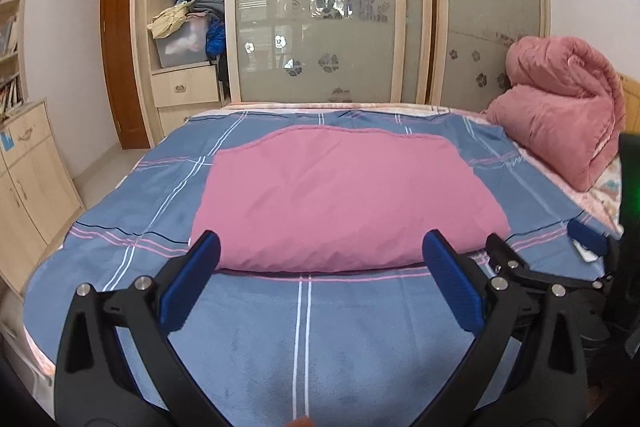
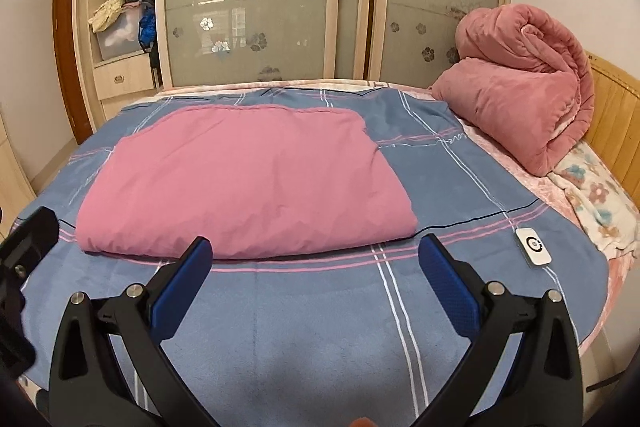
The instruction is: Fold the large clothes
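A pink garment (image 1: pixel 340 195) lies folded into a flat rectangle on the blue plaid bedspread (image 1: pixel 320 327); it also shows in the right wrist view (image 2: pixel 248 183). My left gripper (image 1: pixel 320 251) is open and empty, hovering just in front of the fold's near edge. My right gripper (image 2: pixel 316 251) is open and empty too, in front of the fold's near right part. The right gripper's body shows at the right edge of the left wrist view (image 1: pixel 560 267), and the left gripper's body shows at the left edge of the right wrist view (image 2: pixel 24 267).
A rolled pink quilt (image 2: pixel 520 87) sits at the bed's right, against a wooden headboard (image 2: pixel 616 107). A white controller (image 2: pixel 534 247) lies on the bedspread (image 2: pixel 320 327) at the right. Sliding wardrobe doors (image 1: pixel 320 7) stand behind the bed. A cabinet (image 1: pixel 28 179) stands at the left.
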